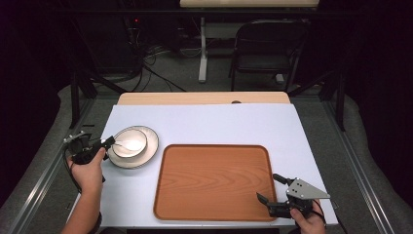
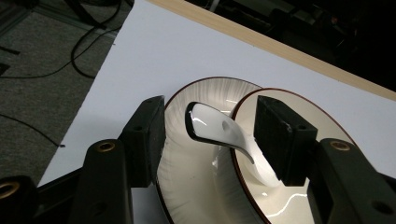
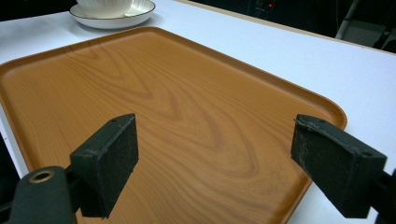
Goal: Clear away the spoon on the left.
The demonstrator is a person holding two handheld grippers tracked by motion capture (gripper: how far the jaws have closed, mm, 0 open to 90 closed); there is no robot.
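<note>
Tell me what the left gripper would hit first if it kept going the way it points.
Most likely the white spoon's handle, which lies between the open jaws of the left gripper and rises out of the bowl on the saucer. Depth is hard to judge.

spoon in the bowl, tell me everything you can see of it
The spoon is glossy white, ceramic by its look, with a short, broad, curved handle. Its scoop end lies down inside the bowl, and the handle leans up over the bowl's rim, out above the plate. The handle end sits between the open jaws of the left tongs, with a gap to each pad, so it is not yet gripped. Bowl and plate stand left of the tray.
</note>
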